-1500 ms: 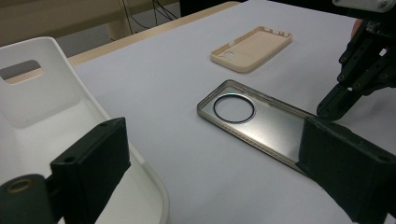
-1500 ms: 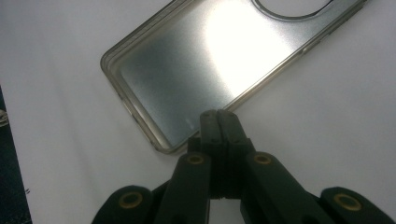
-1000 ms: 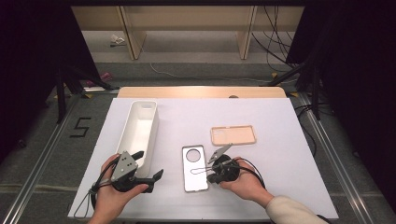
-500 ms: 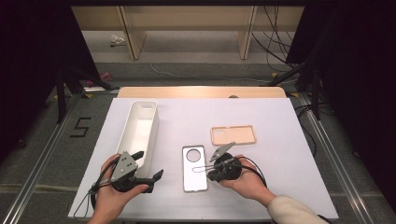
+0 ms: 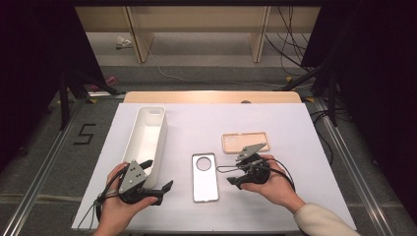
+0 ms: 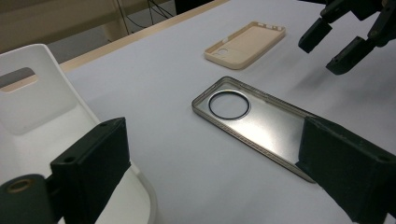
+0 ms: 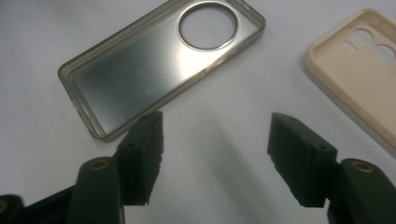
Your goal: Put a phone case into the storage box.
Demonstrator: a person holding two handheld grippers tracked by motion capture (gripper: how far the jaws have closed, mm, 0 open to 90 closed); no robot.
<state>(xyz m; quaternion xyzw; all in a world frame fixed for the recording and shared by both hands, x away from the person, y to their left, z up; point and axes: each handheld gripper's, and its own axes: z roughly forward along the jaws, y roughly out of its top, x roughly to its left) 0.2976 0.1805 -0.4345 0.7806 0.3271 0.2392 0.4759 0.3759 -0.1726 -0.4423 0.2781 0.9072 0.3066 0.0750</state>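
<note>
Clear, grey-tinted phone case [image 5: 205, 177] lies flat near the front middle of the white table [image 5: 206, 123], open side up, round camera hole at its far end. Right hand-held gripper [image 5: 237, 173]: jaws wide apart, empty, hovering just right of the case and touching nothing. Left hand-held gripper [image 5: 158, 176]: jaws also wide apart, empty, just left of the case, beside the near end of the white bin [image 5: 146, 140].

Beige phone case [image 5: 245, 141] lies beyond the right hand-held gripper, apart from the clear one.

Right gripper view resolves the clear case's raised rim and glossy inner face [image 7: 159, 65]. Left gripper view shows the bin's handle cut-out and the other hand-held gripper's jaws [image 6: 343, 39] above the table.
</note>
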